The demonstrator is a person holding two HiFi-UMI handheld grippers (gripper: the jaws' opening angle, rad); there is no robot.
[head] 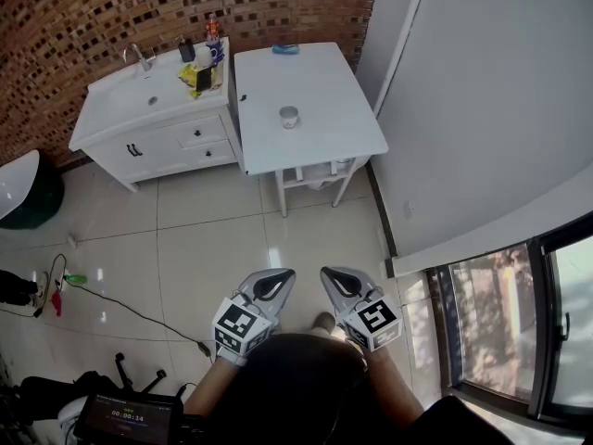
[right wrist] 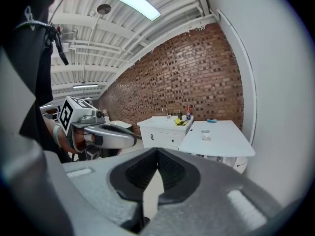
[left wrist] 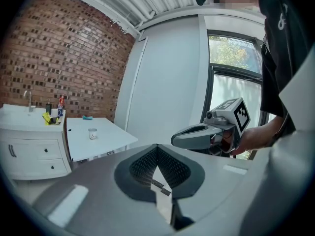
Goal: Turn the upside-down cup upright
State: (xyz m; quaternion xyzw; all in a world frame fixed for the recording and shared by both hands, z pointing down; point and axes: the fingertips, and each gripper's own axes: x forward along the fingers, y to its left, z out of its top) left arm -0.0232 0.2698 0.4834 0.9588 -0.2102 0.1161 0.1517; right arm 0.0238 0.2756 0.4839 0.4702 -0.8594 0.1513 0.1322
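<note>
A small pale cup [head: 289, 116] stands alone on the white table [head: 324, 142], far ahead of me. It is too small to tell which way up it is. It also shows as a speck in the left gripper view, cup [left wrist: 92, 133], and the right gripper view, cup [right wrist: 205, 134]. Both grippers are held close to my body over the tiled floor, well short of the table. My left gripper [head: 276, 279] and right gripper [head: 334, 277] point forward side by side, each with its jaws closed and holding nothing. Each one shows in the other's view: right gripper [left wrist: 178, 140], left gripper [right wrist: 132, 140].
A white sink cabinet [head: 157, 133] with bottles and clutter adjoins the table's left side against the brick wall. A blue object [head: 285, 49] lies at the table's far edge. A grey wall [head: 482, 109] runs along the right, with a window [head: 505, 332] low down. Cables [head: 111, 299] trail on the floor at the left.
</note>
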